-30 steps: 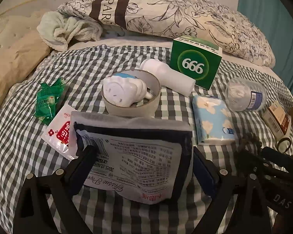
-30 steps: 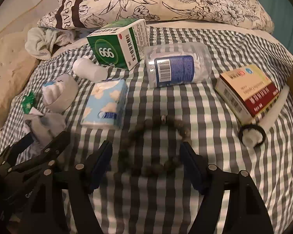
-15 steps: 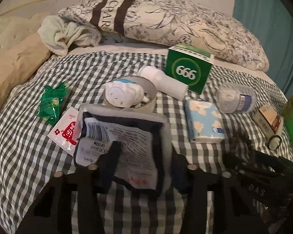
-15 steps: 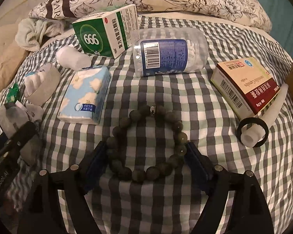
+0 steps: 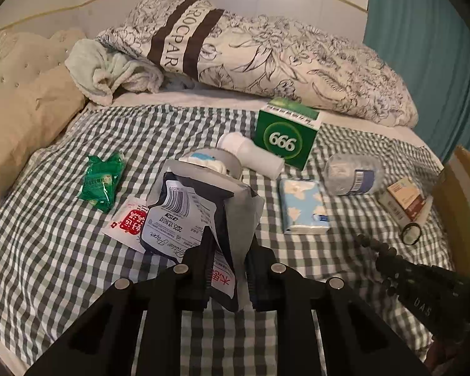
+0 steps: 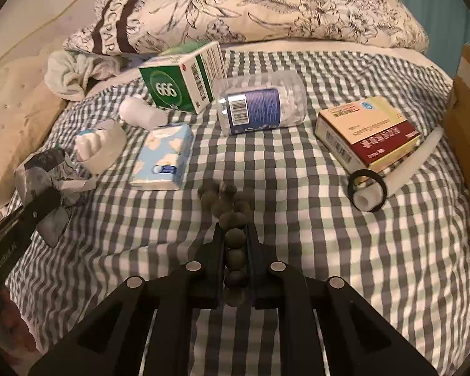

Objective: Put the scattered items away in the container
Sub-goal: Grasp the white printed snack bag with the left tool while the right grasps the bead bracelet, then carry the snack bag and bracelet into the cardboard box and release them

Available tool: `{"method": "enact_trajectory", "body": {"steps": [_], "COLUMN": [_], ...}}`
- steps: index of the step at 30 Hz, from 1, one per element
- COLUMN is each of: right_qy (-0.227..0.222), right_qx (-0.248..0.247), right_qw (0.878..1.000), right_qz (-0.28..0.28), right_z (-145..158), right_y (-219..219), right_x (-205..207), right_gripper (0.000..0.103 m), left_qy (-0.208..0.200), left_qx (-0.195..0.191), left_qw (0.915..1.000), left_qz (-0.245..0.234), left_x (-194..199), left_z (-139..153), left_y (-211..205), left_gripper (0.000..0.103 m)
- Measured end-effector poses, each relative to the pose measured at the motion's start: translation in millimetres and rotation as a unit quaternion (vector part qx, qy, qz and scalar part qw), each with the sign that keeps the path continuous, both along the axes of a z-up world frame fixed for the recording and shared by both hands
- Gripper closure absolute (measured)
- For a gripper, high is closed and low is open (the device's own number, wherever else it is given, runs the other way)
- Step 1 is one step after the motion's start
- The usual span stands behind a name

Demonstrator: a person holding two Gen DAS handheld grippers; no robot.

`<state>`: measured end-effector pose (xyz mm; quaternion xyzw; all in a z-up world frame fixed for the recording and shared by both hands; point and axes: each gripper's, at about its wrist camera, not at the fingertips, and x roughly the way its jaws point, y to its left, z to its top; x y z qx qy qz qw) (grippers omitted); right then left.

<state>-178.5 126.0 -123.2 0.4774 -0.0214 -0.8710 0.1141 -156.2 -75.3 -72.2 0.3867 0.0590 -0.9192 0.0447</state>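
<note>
My left gripper (image 5: 227,247) pinches one tissue pack (image 5: 200,213), tilted, its length running away from me. My right gripper (image 6: 235,235) squeezes one bead bracelet (image 6: 230,216) into a line pointing ahead.

Crumpled dark-and-white plastic tissue packet (image 5: 191,219) pinched upright, mid-bed; dark round-bead bracelet (image 6: 232,219) squeezed into a line.

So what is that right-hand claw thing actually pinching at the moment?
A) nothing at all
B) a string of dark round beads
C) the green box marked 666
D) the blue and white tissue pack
B: in the right wrist view the right gripper is shut on the bead bracelet, with dark beads lined up between its fingers and the rest bunched on the checked blanket.
</note>
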Motion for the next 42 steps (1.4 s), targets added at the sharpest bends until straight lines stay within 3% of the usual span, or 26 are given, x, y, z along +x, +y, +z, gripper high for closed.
{"method": "enact_trajectory", "body": {"steps": [21, 33, 42], "right_qy": [0.072, 0.106, 0.124], "right_qx": [-0.031, -0.039, -0.033], "right_qw": [0.997, 0.994, 0.991], "right_qz": [0.002, -0.015, -0.043], "right_z": [91.7, 128.3, 145.2], "right_y": [33.4, 71.8, 124.6], "right_x": [59.9, 92.0, 107.5], "right_gripper": [0.092, 0.092, 0.092], "left_qy": [0.053, 0.068, 0.065], "left_qx": [-0.017, -0.028, -0.021], "left_qw": [0.9972, 0.9921, 0.9857], "left_qz": [-0.05, -0.102, -0.154], "left_x": [48.4, 72.0, 71.9], "left_z": [77.9, 103.9, 111.9], "left_y": [65.5, 133.6, 205.8], "left_gripper": [0.086, 0.086, 0.086]}}
